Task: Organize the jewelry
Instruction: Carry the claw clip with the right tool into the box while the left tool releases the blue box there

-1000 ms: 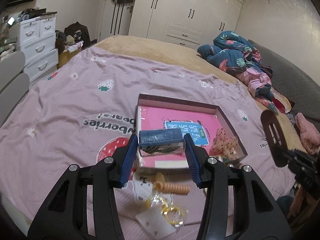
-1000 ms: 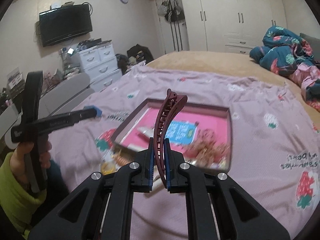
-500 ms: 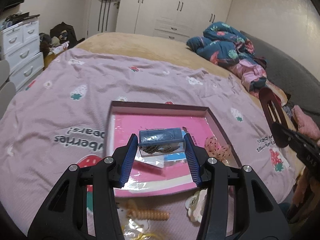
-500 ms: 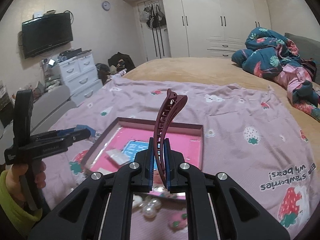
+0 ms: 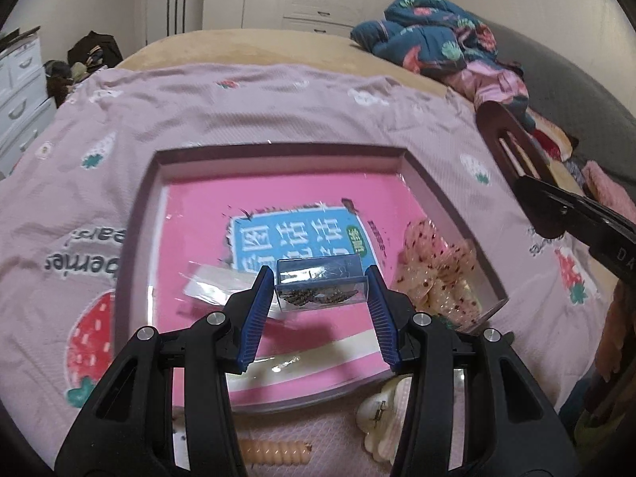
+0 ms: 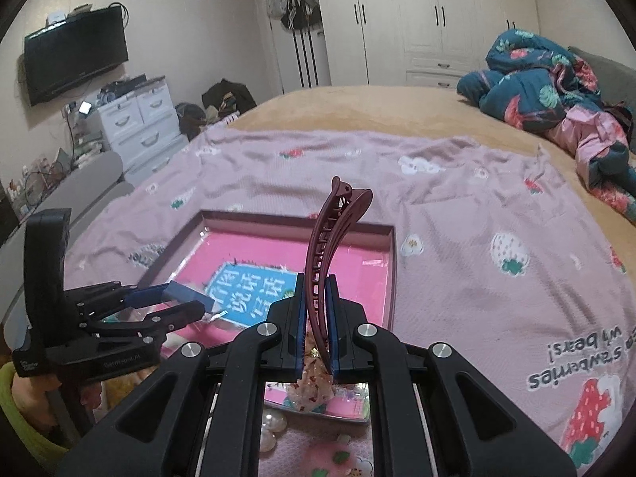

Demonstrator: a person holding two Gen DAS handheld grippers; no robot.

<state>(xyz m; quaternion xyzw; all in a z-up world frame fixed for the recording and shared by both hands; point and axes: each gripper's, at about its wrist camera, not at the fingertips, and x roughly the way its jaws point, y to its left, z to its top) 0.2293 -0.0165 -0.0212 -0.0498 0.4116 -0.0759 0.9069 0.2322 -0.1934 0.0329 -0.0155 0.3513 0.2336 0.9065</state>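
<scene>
My left gripper is shut on a small clear plastic box of dark jewelry and holds it low over the pink floor of the open tray. My right gripper is shut on a long maroon hair clip that stands upright above the tray's near right side. The clip also shows at the right of the left wrist view. The left gripper shows at the left of the right wrist view. A dotted pink scrunchie and a small clear bag lie in the tray.
The tray sits on a pink strawberry blanket on the bed. A spiral hair tie and a cream claw clip lie on the blanket in front of the tray. Pearl pieces lie near its front edge. Bundled clothes lie far right.
Both grippers have moved forward and lower toward the tray, which now looks much larger. The left gripper's box has come down over the tray floor. Both grips are unchanged.
</scene>
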